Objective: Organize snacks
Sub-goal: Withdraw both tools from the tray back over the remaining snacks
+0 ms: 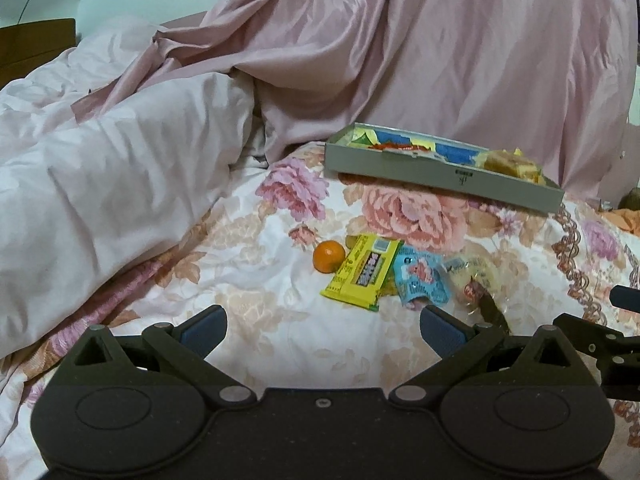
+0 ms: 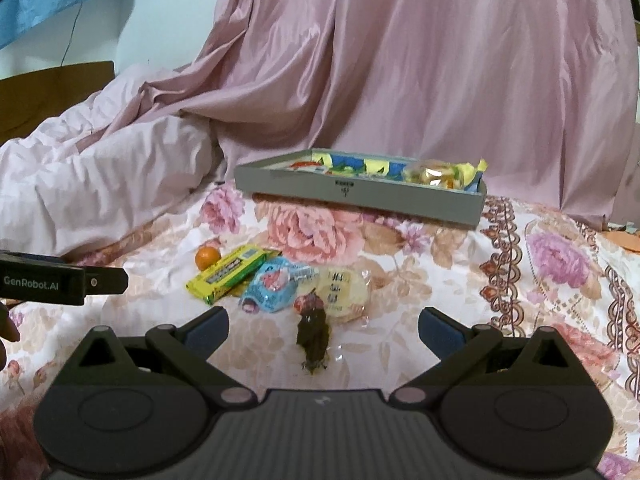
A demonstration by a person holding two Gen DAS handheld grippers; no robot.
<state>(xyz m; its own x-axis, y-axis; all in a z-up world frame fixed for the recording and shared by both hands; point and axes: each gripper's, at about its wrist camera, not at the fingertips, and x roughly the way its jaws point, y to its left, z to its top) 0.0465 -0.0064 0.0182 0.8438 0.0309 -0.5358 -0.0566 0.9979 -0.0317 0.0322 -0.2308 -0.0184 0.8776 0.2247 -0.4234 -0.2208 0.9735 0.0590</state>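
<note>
Snacks lie loose on the floral bed (image 1: 248, 240), in front of a grey tray (image 2: 360, 194) holding more: yellow packet (image 1: 366, 274), blue packet (image 2: 272, 286), pale round pack (image 2: 346, 290), small orange (image 1: 329, 255). Only the right wrist view shows a dark wrapped piece (image 2: 314, 338). Left claw (image 1: 323, 330) and right claw (image 2: 323, 330) hover spread apart, empty.

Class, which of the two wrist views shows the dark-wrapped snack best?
The right wrist view: the dark-wrapped snack lies whole, straight ahead between the open tongs. In the left wrist view, the tongs' right finger hides most of it.
</note>
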